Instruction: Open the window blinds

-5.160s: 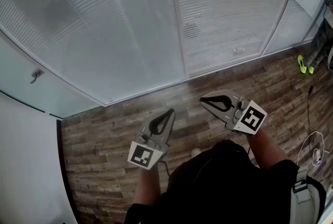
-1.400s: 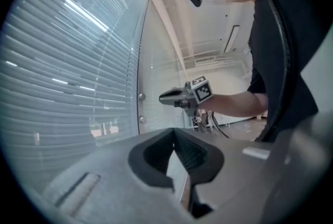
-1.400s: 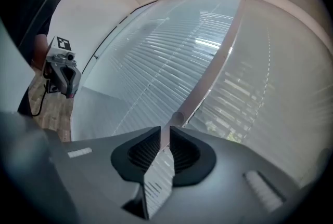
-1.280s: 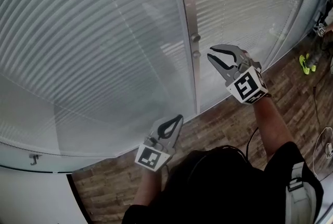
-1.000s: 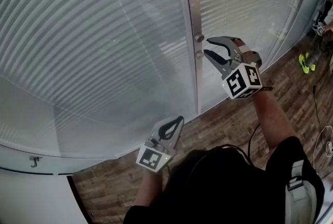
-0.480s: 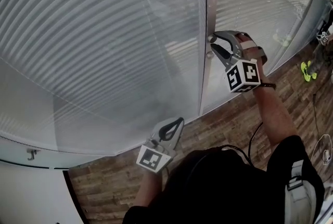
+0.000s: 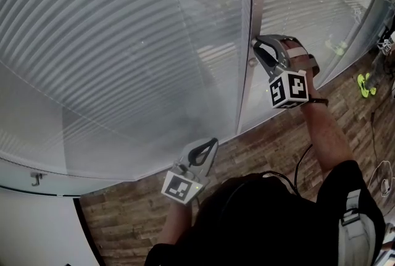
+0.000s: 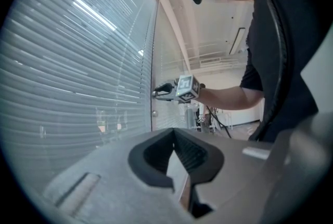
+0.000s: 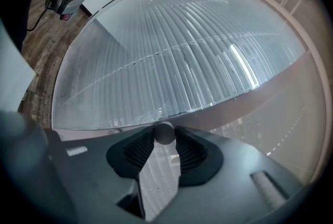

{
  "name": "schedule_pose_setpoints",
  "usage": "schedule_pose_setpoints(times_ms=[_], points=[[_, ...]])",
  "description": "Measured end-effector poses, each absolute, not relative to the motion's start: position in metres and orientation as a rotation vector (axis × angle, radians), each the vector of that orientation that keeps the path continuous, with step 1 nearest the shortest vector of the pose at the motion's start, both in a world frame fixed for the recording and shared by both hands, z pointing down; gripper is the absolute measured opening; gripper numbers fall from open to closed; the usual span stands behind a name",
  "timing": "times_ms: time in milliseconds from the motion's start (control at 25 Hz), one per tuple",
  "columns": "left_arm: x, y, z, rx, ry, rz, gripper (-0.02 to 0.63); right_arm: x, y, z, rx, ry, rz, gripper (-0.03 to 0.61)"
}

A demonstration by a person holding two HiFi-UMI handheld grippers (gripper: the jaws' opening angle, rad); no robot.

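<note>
Metal knob (image 9: 164,133) on the post beside the closed blinds (image 7: 123,42) sits pinched by my right gripper (image 7: 257,47), its jaws just closing; shallow tip-hold may slip when twisting. Left gripper (image 8: 175,135) pressed together, empty.

Office-like interior: glazed partition walls (image 7: 321,24) with slatted blinds (image 7: 111,42), a metal mullion (image 7: 250,73), wood-plank floor (image 7: 117,221).

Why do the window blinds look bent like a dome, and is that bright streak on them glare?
Head view: the blinds bow into arcs, a wide-lens effect; a dim shadowy patch crosses them. Left gripper view: black rounded corners, bright glare streaks high on the blinds. Right gripper view: strongest bulge, glare at right; the knob nearest the lens looks slightly soft.
</note>
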State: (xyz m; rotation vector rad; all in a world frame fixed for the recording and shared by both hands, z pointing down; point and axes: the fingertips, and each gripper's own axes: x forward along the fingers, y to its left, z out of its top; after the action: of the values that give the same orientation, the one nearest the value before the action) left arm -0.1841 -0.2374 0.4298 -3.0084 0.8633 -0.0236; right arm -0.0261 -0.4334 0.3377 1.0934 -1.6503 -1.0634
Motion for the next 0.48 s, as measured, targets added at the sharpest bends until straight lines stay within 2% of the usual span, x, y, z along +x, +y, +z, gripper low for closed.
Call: schedule_pose_setpoints(times_ms=[480], points=[[-0.1877, -0.2371, 0.4293, -3.000, 0.878, -0.030, 0.005, -0.0256, -0.4347, 0.3351, 1.183, -1.786, -0.951, 0.126]])
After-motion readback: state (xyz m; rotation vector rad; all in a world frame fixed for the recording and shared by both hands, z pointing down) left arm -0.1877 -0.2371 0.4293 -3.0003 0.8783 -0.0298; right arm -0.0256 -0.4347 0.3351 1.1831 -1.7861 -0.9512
